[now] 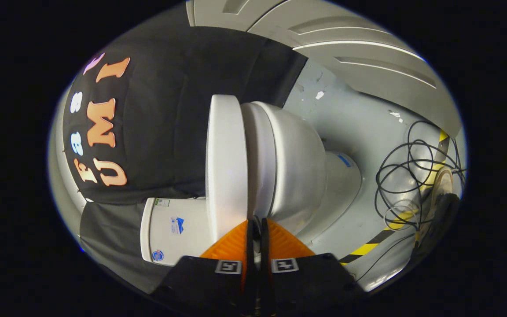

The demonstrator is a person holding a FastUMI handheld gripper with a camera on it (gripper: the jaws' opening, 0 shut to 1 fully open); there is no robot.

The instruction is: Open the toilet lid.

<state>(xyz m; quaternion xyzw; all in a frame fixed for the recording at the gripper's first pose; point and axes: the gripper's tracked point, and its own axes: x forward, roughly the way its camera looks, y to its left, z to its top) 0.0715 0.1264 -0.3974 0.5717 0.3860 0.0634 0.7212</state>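
Observation:
The view is rolled on its side, so the floor lies off to the right. A white toilet stands ahead, its flat lid (226,163) lying down on the seat (255,167) and bowl (297,167). The white tank (172,229) is close by, left of my fingers. My gripper (255,222) is shut: the two orange fingers (229,244) stand almost together with only a thin dark slit between them. Their tips sit right at the seam where the lid's edge meets the seat. I see nothing held between them.
A grey floor (359,119) runs beside the toilet base (341,176). Loose black cables (407,171) coil on it near yellow-black hazard tape (368,246). Black cloth (174,110) hangs behind the toilet, with grey panels (368,57) beyond.

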